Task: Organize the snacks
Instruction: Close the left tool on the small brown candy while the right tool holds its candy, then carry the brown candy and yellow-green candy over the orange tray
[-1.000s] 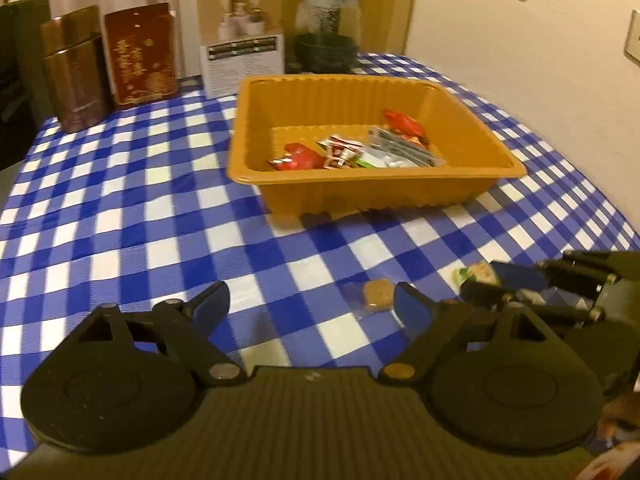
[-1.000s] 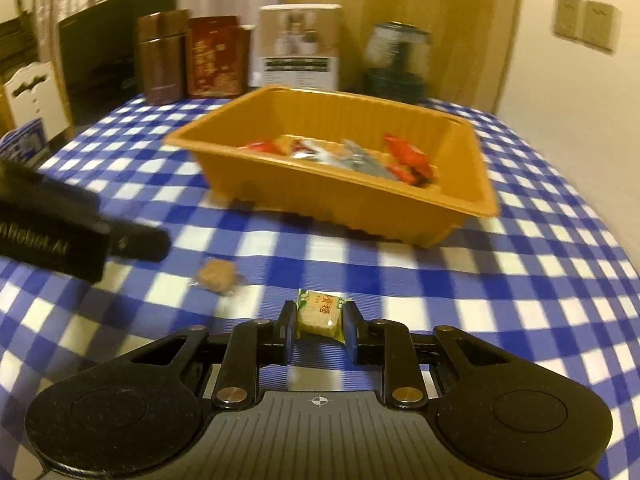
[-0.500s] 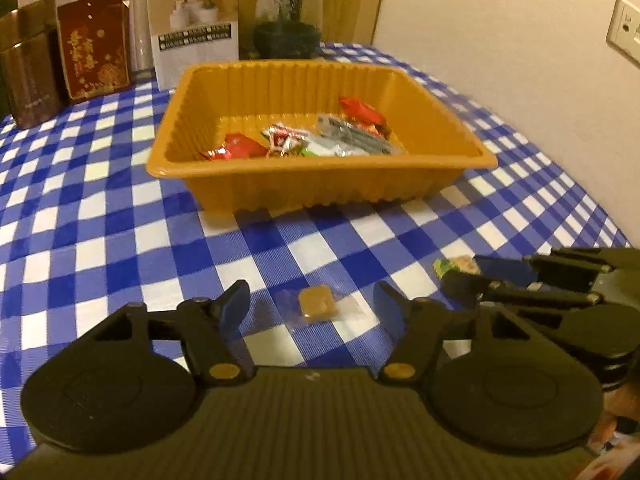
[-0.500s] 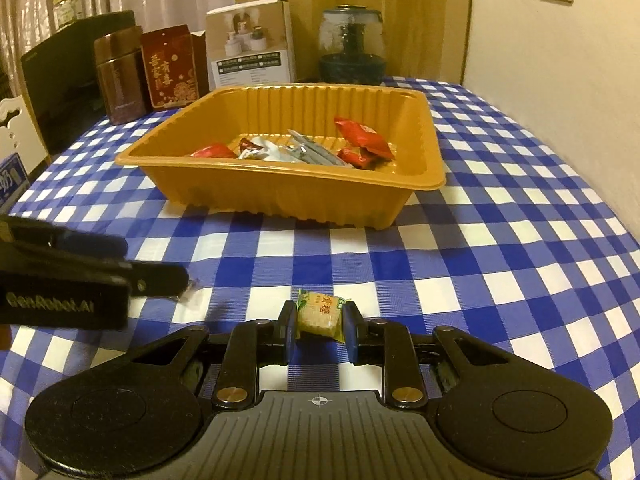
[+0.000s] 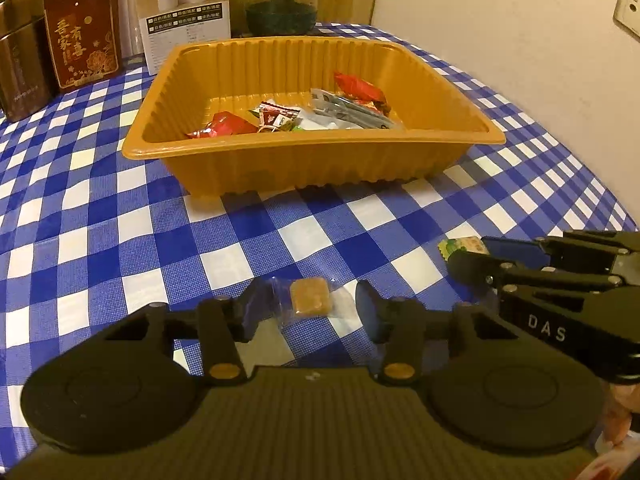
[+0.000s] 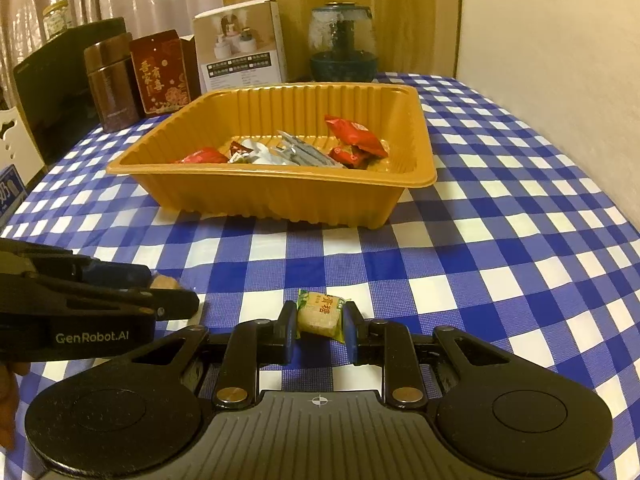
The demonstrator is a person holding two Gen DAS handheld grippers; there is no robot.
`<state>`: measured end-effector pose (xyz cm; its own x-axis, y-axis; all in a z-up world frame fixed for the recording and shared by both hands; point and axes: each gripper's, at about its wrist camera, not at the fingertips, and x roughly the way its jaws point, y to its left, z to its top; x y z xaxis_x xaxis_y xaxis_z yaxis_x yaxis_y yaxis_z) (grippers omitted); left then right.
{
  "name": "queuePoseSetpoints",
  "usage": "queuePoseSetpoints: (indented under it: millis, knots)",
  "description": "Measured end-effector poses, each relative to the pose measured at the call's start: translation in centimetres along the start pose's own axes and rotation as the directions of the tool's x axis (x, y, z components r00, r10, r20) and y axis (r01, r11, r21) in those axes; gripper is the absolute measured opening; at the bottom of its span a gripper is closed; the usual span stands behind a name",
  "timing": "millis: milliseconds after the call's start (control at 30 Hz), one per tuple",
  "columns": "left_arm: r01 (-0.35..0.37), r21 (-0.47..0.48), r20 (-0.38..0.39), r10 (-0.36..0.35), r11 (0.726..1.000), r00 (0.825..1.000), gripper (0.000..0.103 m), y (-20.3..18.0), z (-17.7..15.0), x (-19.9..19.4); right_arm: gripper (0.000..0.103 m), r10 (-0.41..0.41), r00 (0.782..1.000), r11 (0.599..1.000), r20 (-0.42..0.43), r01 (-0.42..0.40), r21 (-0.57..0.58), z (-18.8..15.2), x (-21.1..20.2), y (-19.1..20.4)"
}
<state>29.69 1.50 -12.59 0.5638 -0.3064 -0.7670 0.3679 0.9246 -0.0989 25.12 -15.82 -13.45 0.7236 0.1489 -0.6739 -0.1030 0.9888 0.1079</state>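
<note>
A brown candy in clear wrap [image 5: 310, 301] lies on the blue checked tablecloth in front of the orange tray [image 5: 312, 160]. My left gripper [image 5: 312, 311] straddles the candy. Its jaws are closing; the pads stand at the ends of the wrapper and do not press the candy. My right gripper [image 6: 320, 326] is shut on a small green-wrapped snack [image 6: 320, 314], low over the cloth. In the right wrist view the left gripper [image 6: 172, 294] comes in from the left, with the brown candy [image 6: 164, 281] at its tips. The tray [image 6: 280, 200] holds several wrapped snacks.
Behind the tray stand a brown tin [image 6: 110, 84], a red box [image 6: 164, 76], a white carton [image 6: 244, 52] and a glass jar [image 6: 344, 48]. A wall with sockets [image 5: 500, 52] runs along the right. The table edge curves at the right [image 5: 600, 200].
The left gripper has come forward and down until the brown candy lies between its jaws, which have narrowed a lot. The right gripper has kept its hold on the green snack.
</note>
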Motion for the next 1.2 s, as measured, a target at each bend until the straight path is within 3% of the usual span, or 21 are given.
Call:
queuePoseSetpoints:
  millis: [100,467,1200]
  knots:
    - [-0.007,0.004,-0.003,0.007,1.0,1.0,0.033,0.1,0.0,-0.1,0.025,0.0,1.0,1.0,0.002,0.0,-0.001,0.0,-0.1,0.1]
    - [0.005,0.011,-0.015,-0.005,1.0,1.0,0.024,-0.1,-0.1,-0.6,0.025,0.005,1.0,1.0,0.008,-0.005,-0.005,0.1,-0.2,0.3]
    - [0.021,-0.056,0.034,-0.019,0.998,0.999,0.023,-0.8,0.5,-3.9,0.025,0.045,0.998,0.999,0.048,-0.044,-0.02,1.0,-2.1,0.9]
